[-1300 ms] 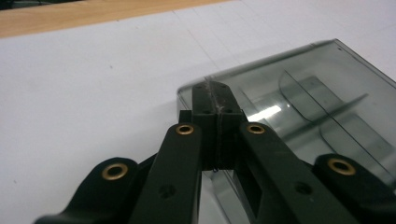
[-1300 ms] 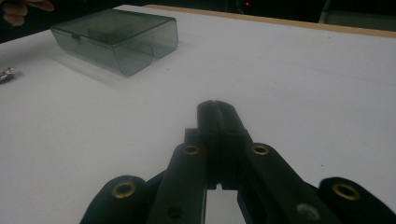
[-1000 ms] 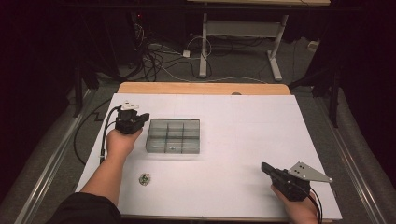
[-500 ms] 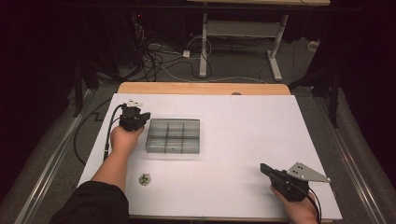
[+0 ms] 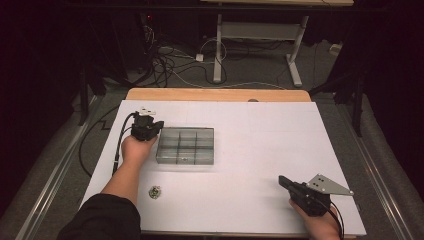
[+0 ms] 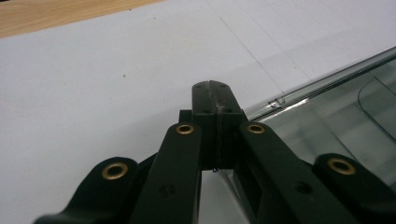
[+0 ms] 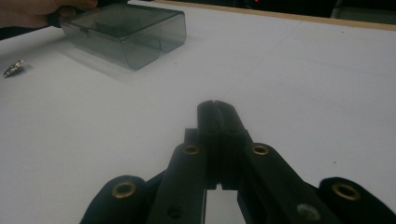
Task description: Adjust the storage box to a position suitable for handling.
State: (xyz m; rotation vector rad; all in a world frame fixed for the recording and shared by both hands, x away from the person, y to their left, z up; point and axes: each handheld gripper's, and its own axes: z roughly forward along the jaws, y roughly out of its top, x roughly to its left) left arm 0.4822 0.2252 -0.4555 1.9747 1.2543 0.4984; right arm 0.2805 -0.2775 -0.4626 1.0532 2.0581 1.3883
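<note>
Work has barely begun: my left gripper (image 5: 148, 126), jaws closed and empty, sits beside the lidded smoky transparent plastic compartment box (image 5: 186, 145), while my right gripper (image 5: 286, 182), likewise closed and empty, waits well apart.

The clear smoky plastic compartment box (image 5: 186, 145) lies flat and closed left of the table's centre, its lid showing a grid of cells. A small metal piece (image 5: 155, 191) rests at its seven o'clock.
</note>
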